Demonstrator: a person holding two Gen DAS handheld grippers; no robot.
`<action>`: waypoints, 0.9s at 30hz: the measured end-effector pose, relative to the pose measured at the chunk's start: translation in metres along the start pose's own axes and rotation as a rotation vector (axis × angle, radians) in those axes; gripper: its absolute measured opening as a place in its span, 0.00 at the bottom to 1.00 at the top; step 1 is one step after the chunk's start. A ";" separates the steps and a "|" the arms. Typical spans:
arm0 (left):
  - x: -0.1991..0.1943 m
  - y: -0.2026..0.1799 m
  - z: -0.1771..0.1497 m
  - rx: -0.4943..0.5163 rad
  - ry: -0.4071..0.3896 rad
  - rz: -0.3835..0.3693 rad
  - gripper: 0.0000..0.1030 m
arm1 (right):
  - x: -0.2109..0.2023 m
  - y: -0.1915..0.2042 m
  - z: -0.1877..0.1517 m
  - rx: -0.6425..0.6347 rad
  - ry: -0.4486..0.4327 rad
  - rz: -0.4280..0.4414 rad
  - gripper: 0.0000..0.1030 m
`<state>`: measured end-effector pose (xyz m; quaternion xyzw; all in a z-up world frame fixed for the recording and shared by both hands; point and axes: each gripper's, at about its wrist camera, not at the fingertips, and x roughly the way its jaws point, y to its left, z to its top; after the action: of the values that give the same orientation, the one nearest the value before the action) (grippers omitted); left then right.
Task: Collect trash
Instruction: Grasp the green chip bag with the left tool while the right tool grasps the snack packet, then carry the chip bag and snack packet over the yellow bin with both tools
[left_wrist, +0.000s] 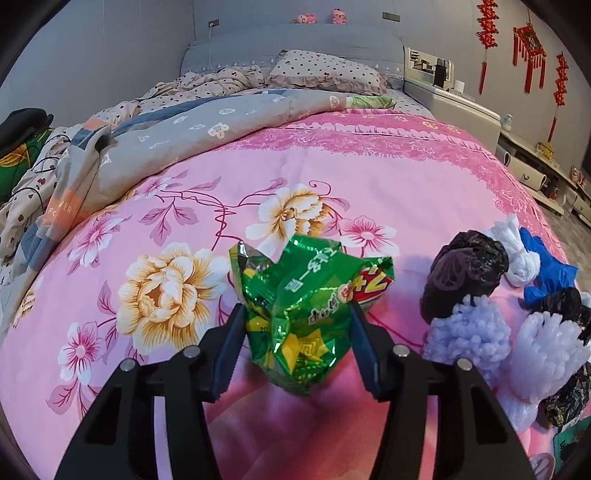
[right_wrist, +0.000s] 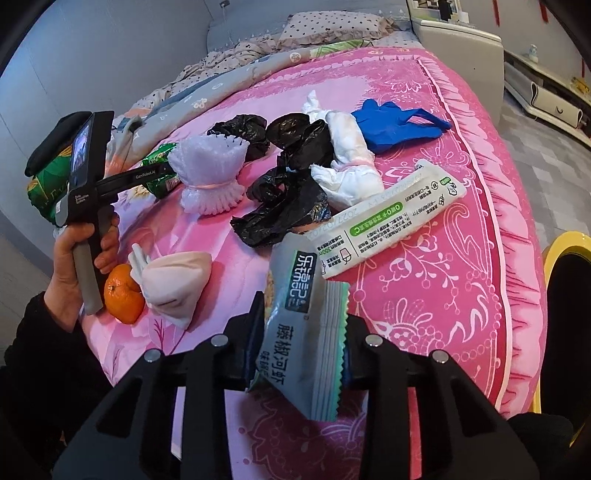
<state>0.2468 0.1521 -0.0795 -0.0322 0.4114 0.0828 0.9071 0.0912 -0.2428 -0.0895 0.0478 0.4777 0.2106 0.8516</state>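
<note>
The left gripper (left_wrist: 297, 325) was clamped on a crumpled green foil snack bag (left_wrist: 303, 310) above the pink floral bedspread (left_wrist: 221, 192); the right gripper (right_wrist: 301, 347) pinched a grey-green shrimp snack packet (right_wrist: 299, 332). Beyond lay black plastic bags (right_wrist: 284, 203), a white foam net (right_wrist: 208, 177), a blue glove (right_wrist: 391, 123), a white wrapper (right_wrist: 391, 221) and an orange (right_wrist: 123, 295).

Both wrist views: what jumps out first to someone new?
Each gripper already clamps a wrapper: the left gripper a crumpled green snack bag, the right gripper a grey snack packet. Beyond, a heap of black plastic bags and a blue glove litters the pink bedspread.
</note>
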 end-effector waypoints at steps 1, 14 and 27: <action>-0.002 0.001 0.000 -0.006 -0.003 -0.009 0.49 | -0.001 -0.002 0.001 0.011 -0.004 0.014 0.31; -0.055 0.005 -0.009 -0.048 -0.121 -0.052 0.42 | -0.036 -0.004 -0.001 0.031 -0.111 0.034 0.31; -0.118 -0.045 -0.022 0.021 -0.120 -0.161 0.42 | -0.092 -0.024 0.006 0.111 -0.124 0.045 0.31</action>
<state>0.1617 0.0902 -0.0056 -0.0508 0.3532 0.0070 0.9341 0.0623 -0.3012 -0.0203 0.1188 0.4339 0.1997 0.8705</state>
